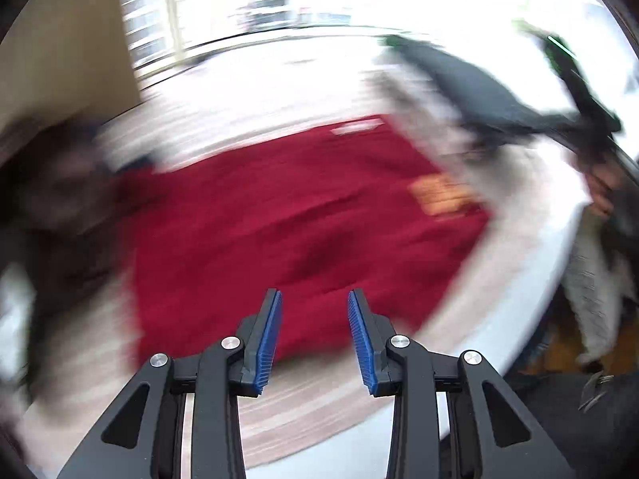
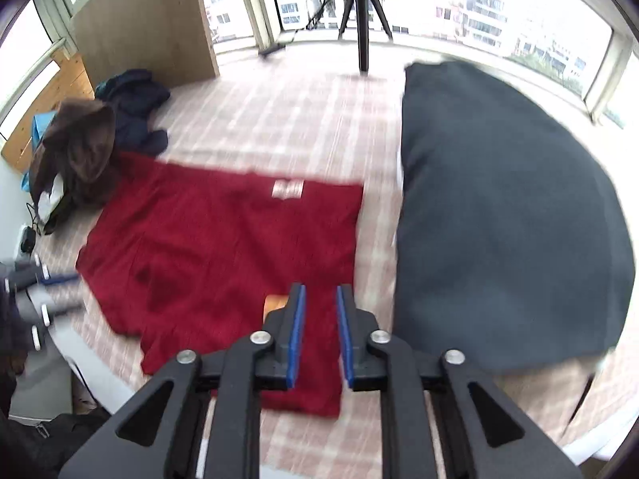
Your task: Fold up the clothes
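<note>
Red shirt lay spread flat on the checked bed cover, roughly in the middle, white neck label on its far edge and an orange patch near its close edge. Left wrist view was badly motion-blurred; same shirt still readable there, orange patch to the right.

Left gripper hovered over the near edge of the shirt, jaws apart, nothing between the blue pads. Right gripper hung over the shirt's close right corner, jaws parted by a narrow gap, also empty. Could not tell whether either was touching the cloth.

Dark grey pillow lay just right of the shirt, apart from it. A brown garment and a navy one were heaped at the far left, the brown one touching the shirt's corner. A tripod stood by the window. In the left view a hand gripped the other tool at the right edge.
</note>
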A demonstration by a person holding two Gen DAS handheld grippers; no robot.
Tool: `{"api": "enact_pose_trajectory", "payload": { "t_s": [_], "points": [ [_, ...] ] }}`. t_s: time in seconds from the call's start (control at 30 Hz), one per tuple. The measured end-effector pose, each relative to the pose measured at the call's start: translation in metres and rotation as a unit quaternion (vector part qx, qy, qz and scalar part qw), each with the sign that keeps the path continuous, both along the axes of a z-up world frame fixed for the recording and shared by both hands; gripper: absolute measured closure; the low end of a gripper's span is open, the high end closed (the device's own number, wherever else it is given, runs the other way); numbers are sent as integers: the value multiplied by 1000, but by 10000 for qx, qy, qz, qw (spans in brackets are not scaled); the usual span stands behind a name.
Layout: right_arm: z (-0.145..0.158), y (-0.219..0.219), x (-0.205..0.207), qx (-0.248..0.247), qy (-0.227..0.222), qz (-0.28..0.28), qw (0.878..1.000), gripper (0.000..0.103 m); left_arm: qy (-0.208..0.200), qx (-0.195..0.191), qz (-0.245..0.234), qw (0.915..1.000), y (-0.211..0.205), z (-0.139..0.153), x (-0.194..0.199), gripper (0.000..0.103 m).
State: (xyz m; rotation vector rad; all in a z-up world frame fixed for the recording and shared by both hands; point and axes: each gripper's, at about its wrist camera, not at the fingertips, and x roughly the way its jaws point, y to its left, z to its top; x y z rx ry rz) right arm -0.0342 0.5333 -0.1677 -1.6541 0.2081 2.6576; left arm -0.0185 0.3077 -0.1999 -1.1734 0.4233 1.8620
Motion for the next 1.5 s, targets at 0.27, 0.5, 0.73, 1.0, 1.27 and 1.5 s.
{"api": "enact_pose_trajectory", "payload": {
  "t_s": [0.27,0.5,0.73,1.0,1.27,1.5],
  "points": [
    [-14,21,-81,-330,-398,272,9983,79,468,0,-1300,9904,155,-38,69,69],
    [-66,15,-113,282,-1164,221,9926,79,468,-246,-1097,9926,141,-43,64,69],
    [-86,23,-127,503,-1383,-87,9891,79,873,-577,-581,9928,71,-33,40,62],
    [-89,28,-128,404,-1345,-141,9900,82,567,-666,-248,9959,46,-46,20,62],
    [-66,36,-110,657,-894,-279,9934,96,408,-806,-368,9952,43,-58,24,61],
    [-80,20,-112,870,-1237,6,9885,84,322,-335,-671,9967,61,-35,39,61]
  ]
}}
